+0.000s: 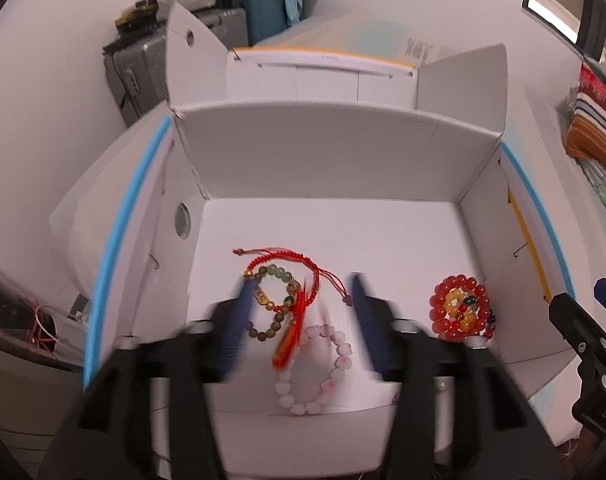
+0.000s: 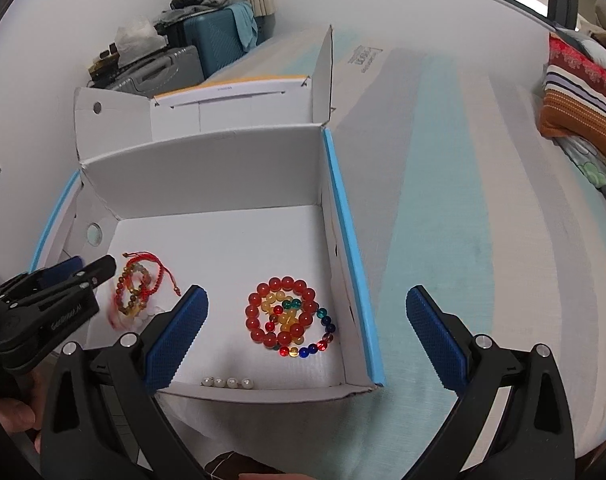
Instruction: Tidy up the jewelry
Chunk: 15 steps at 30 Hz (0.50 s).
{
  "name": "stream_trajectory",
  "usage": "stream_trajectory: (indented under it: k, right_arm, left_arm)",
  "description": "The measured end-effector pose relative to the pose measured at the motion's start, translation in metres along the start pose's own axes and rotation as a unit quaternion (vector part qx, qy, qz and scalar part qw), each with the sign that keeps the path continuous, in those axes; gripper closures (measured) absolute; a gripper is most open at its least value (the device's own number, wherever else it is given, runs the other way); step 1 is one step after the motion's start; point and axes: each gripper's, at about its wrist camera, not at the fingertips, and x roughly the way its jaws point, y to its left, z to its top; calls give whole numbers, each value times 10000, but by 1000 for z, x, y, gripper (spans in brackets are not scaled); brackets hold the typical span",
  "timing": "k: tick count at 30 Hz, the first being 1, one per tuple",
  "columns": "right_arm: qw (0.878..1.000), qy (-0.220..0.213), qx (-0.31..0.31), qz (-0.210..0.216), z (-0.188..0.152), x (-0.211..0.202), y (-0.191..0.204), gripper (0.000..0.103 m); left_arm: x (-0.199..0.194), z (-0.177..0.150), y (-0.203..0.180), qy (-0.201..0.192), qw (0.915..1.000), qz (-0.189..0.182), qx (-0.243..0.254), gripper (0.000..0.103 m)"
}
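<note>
With both the left tool (image 1: pixel 299 320) and the right tool (image 2: pixel 305 334) spread wide and empty, the tangled bracelets (image 1: pixel 287 304) in the box (image 1: pixel 323 152) could be dragged together if gripped carelessly.

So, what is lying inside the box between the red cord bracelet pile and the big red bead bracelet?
Only bare white box floor separates the red cord bracelet pile and the big red bead bracelet; the right wrist view shows it best.
</note>
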Motion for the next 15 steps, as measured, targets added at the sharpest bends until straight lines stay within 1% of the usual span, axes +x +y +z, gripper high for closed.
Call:
stream_trajectory:
  k: [1, 3, 5, 8, 10, 12, 15]
  right_arm:
    - [10000, -27, 2, 19, 0, -3, 0, 8]
    - [9999, -106, 4, 51, -2, -12, 0, 8]
    - [9998, -175, 4, 60, -4, -20, 0, 8]
    - [9996, -293, -30, 49, -9, -34, 1, 8]
    - [9993, -372, -62, 49, -14, -44, 1, 8]
    - [9991, -421, -66, 80, -20, -51, 1, 8]
    - [9988, -469, -52, 137, -32, -60, 0, 8]
  left_arm:
    - [-4, -1, 0, -63, 10000, -23, -4, 32]
    - [-14, -4, 0, -144, 9999, -76, 0, 29]
    - [-25, -9, 1, -221, 9997, -115, -22, 19]
    - [-41, -18, 2, -414, 9991, -83, 9, 10]
    - [-53, -27, 4, -542, 9985, -50, 13, 6]
    - [-61, -35, 8, -620, 9981, -17, -4, 6]
    - [-71, -49, 16, -685, 9975, -118, -121, 6]
